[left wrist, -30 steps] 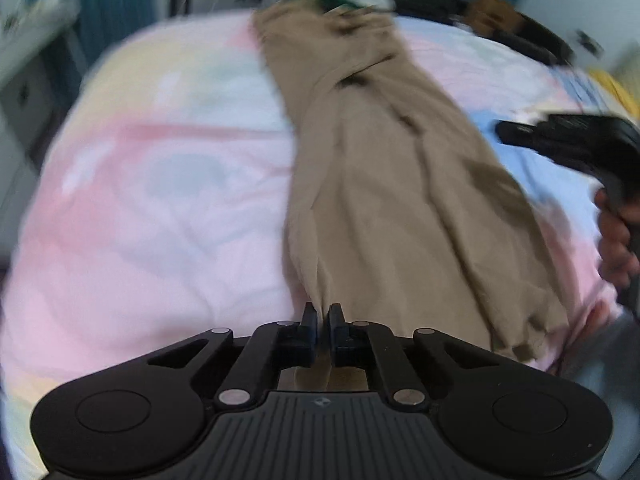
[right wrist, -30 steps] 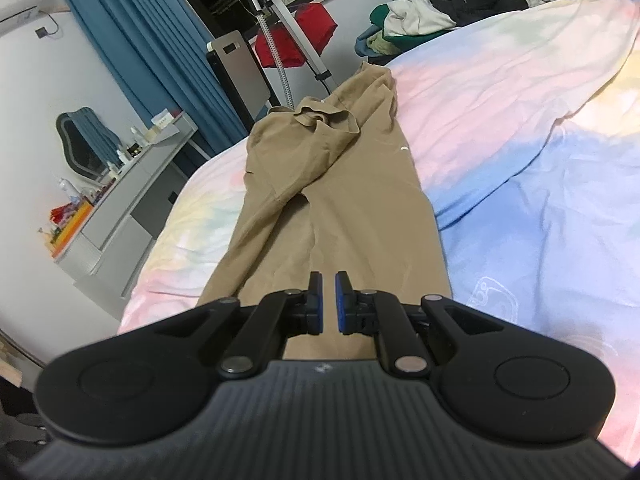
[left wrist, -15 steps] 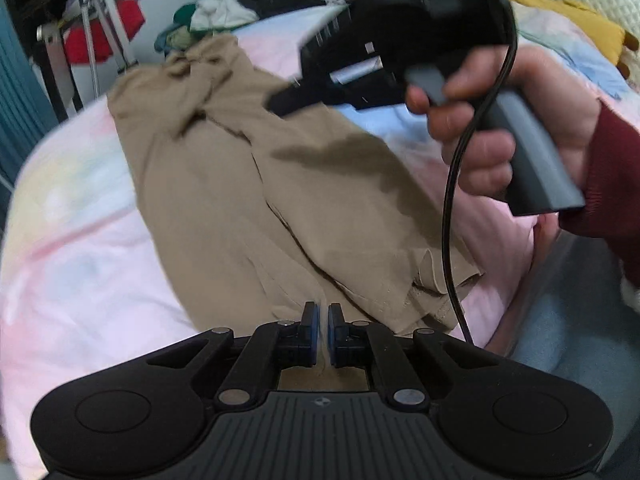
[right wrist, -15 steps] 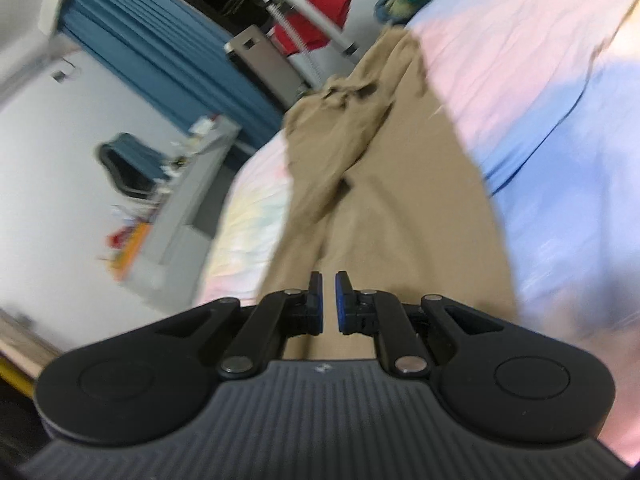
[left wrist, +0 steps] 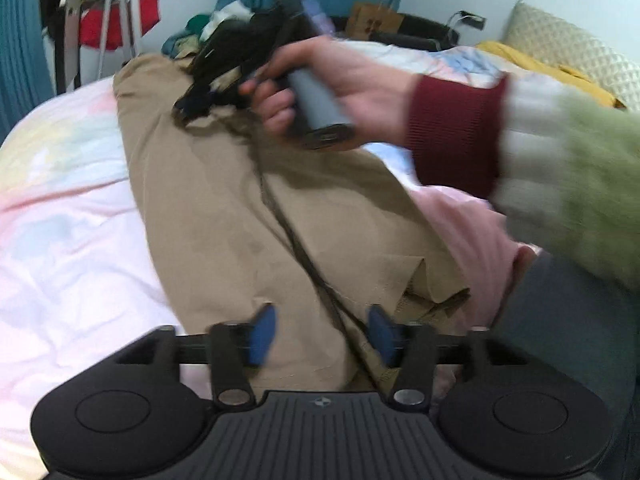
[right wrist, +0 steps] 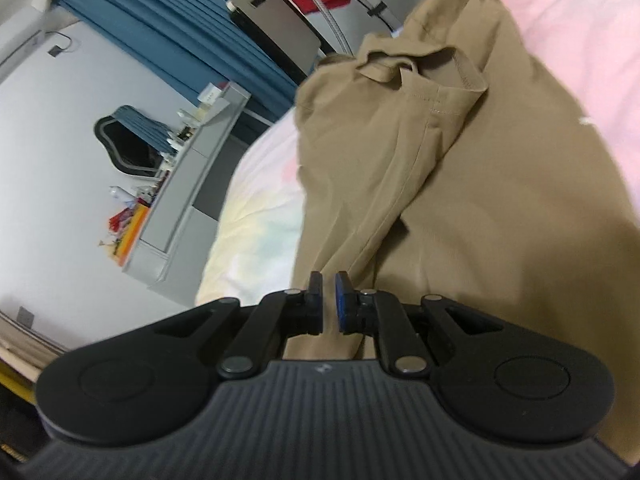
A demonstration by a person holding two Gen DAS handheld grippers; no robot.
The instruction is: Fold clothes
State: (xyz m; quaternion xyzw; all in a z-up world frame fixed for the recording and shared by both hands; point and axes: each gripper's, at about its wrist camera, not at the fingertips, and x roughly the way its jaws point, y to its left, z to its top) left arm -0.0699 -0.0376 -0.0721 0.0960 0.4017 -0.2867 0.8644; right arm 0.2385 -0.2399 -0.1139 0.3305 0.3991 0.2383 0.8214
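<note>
Tan trousers lie lengthwise on a pastel bedsheet, hem end nearest me. My left gripper hovers open over that hem, blue pads wide apart with nothing between them. In the left wrist view a hand in a dark red cuff holds my right gripper above the far part of the trousers, blurred; its cable trails across the cloth. The right wrist view looks along the trousers toward the crumpled waistband. There my right gripper is shut, holding nothing.
Loose clothes are piled beyond the bed's far end, beside a stand with a red garment. A pillow and yellow cloth lie at the right. A grey dresser and blue curtains stand left of the bed.
My left gripper has opened; it was shut at the trouser hem. The right gripper has travelled forward along the trousers toward the waistband, staying shut.
</note>
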